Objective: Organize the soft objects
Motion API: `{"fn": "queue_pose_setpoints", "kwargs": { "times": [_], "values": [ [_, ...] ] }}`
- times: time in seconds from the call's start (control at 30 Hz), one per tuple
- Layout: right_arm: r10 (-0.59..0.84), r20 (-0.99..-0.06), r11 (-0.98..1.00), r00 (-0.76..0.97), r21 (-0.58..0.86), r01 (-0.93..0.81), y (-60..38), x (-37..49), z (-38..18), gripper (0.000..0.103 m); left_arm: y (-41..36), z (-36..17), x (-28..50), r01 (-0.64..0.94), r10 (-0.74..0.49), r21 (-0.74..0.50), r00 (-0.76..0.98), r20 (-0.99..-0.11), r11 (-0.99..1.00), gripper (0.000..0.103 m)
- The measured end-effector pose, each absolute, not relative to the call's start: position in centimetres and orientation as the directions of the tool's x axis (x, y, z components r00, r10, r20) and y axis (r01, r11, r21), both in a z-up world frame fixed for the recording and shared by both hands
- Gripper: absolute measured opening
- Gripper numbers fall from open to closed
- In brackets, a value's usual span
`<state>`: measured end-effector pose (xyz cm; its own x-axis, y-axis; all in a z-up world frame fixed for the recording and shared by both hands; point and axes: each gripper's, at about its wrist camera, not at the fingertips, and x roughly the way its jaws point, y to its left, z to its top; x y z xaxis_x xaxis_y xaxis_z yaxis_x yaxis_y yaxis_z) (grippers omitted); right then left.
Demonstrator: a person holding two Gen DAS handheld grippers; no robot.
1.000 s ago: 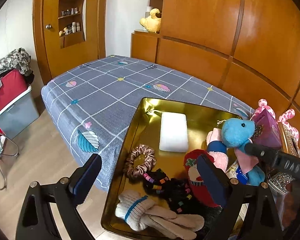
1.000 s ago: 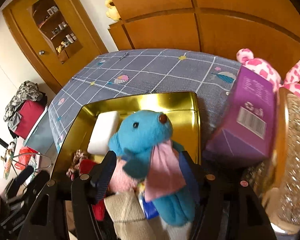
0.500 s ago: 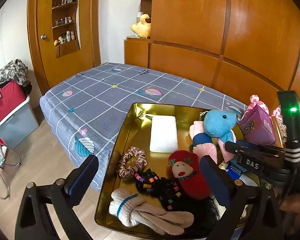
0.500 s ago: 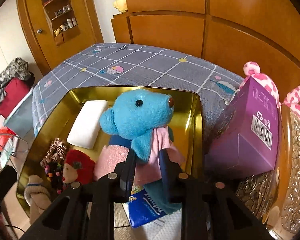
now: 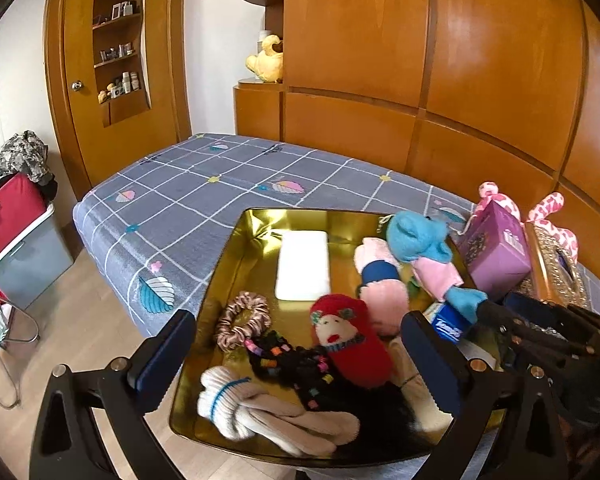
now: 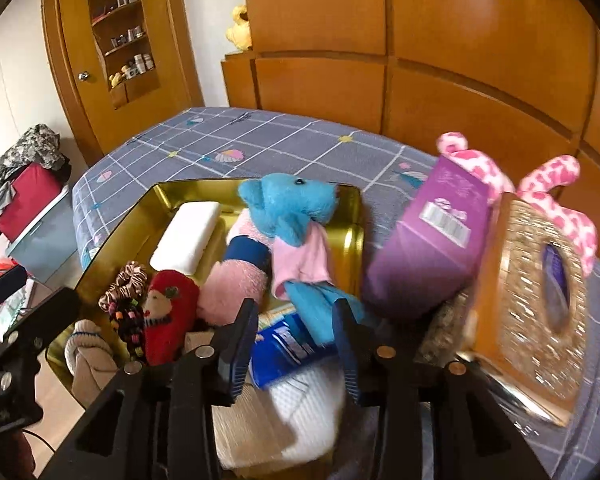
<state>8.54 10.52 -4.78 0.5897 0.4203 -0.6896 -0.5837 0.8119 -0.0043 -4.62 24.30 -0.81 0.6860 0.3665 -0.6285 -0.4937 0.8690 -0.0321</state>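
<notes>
A gold tray (image 5: 236,264) rests on a grey checked bed (image 5: 204,200). The blue plush toy (image 6: 288,208) lies at the tray's 2 o'clock corner. The right tongs (image 6: 296,316) are opening, its legs between them but unpressed. The left tongs (image 5: 296,344) gape wide, empty, over a red doll (image 5: 352,340).

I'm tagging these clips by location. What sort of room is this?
Most likely a bedroom in a home: a bed with a grey checked cover sits against wooden wall panelling, and a wooden door with built-in shelves of small items stands beside it.
</notes>
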Motion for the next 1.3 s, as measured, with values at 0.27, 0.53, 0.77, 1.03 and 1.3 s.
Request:
{"fn": "queue_pose_setpoints", "kwargs": {
  "times": [0.27, 0.53, 0.77, 1.03, 1.3],
  "values": [
    [0.313, -0.632, 0.878, 0.709, -0.093, -0.471, 5.9, 5.8, -4.3, 0.047, 20.5, -0.3, -4.5, -0.459, 0.343, -0.036, 0.710, -0.615, 0.887, 0.102],
    [0.204, -0.600, 0.946, 0.773, -0.082, -0.313, 0.4, 4.9, -4.4, 0.049, 15.6, -1.0, -3.8, -0.416, 0.362, 0.053, 0.715, -0.599, 0.908, 0.102],
    [0.148, -0.611, 0.972, 0.778, -0.054, -0.228, -2.8, 4.8, -5.4, 0.049, 14.2, -1.9, -3.7, -0.369, 0.328, 0.066, 0.714, -0.618, 0.927, 0.102],
    [0.153, -0.596, 0.968, 0.788, -0.070, -0.242, -2.3, 4.1, -5.2, 0.049, 14.9, -1.8, -4.0, -0.383, 0.326, 0.045, 0.712, -0.622, 0.923, 0.102],
    [0.162, -0.598, 0.962, 0.785, -0.080, -0.260, -1.7, 3.9, -5.4, 0.049, 15.1, -1.9, -3.9, -0.388, 0.326, 0.043, 0.704, -0.630, 0.921, 0.102]
  ]
}}
